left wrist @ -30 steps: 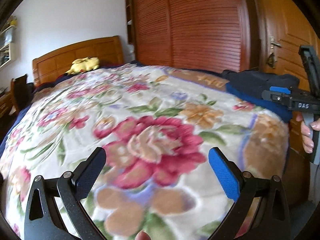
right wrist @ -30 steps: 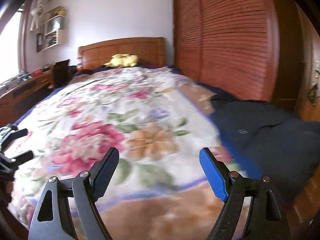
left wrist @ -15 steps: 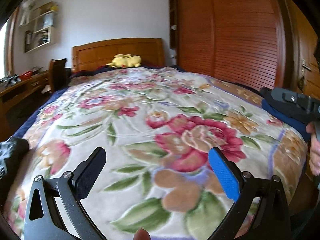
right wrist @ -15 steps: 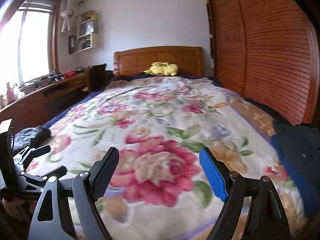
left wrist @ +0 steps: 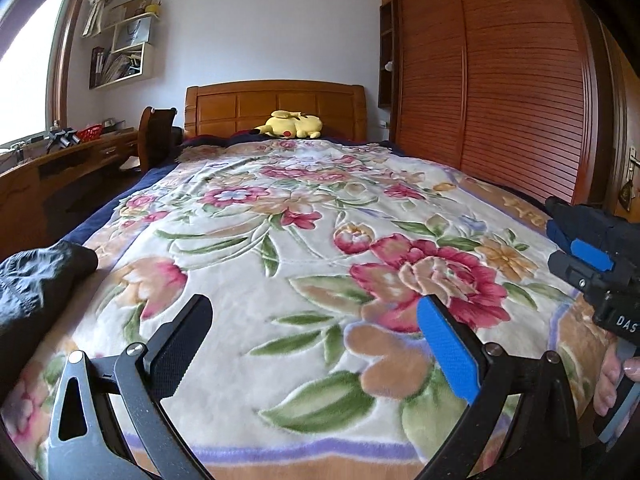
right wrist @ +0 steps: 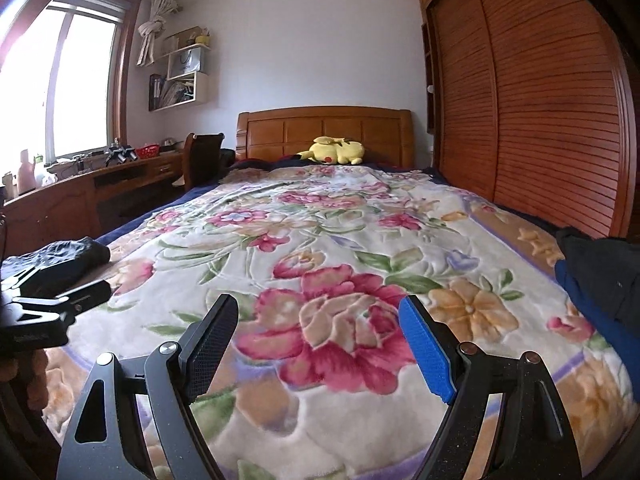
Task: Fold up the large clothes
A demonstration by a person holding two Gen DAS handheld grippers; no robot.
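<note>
**Q:** What do the two wrist views show?

**A:** A bed covered by a floral blanket (left wrist: 280, 280), seen from its foot. The left gripper (left wrist: 316, 344) and the right gripper (right wrist: 320, 344) both hover over the near end of the blanket, jaws spread wide, nothing between them. Each carries one black pad and one blue pad.

**Q:** Where are the clothes?

**A:** Two dark items lie at the near corners. A crumpled black garment (left wrist: 36, 280) rests on the left edge of the bed, well to the left of the left gripper. A dark garment (right wrist: 600, 272) with a blue part showing lies on the right edge, beside the louvred wardrobe (right wrist: 540, 112). Neither is touched by a gripper.

**Q:** Is any writing legible?

**A:** Only one fragment: in the left wrist view the body of the right gripper enters at the right margin, and white letters reading "DAS" (left wrist: 625, 323) show on it; the rest is cut off by the frame edge. Fingers of the right hand (left wrist: 612, 380) wrap its handle.

**Q:** What lies beyond the blanket?

**A:** A yellow plush toy (left wrist: 292, 125) sits against the wooden headboard (left wrist: 276, 104). A desk (right wrist: 80, 192) and chair (right wrist: 202, 156) stand along the left wall under a window (right wrist: 60, 80); wall shelves (right wrist: 180, 76) hold books whose spines are too small to read.
</note>
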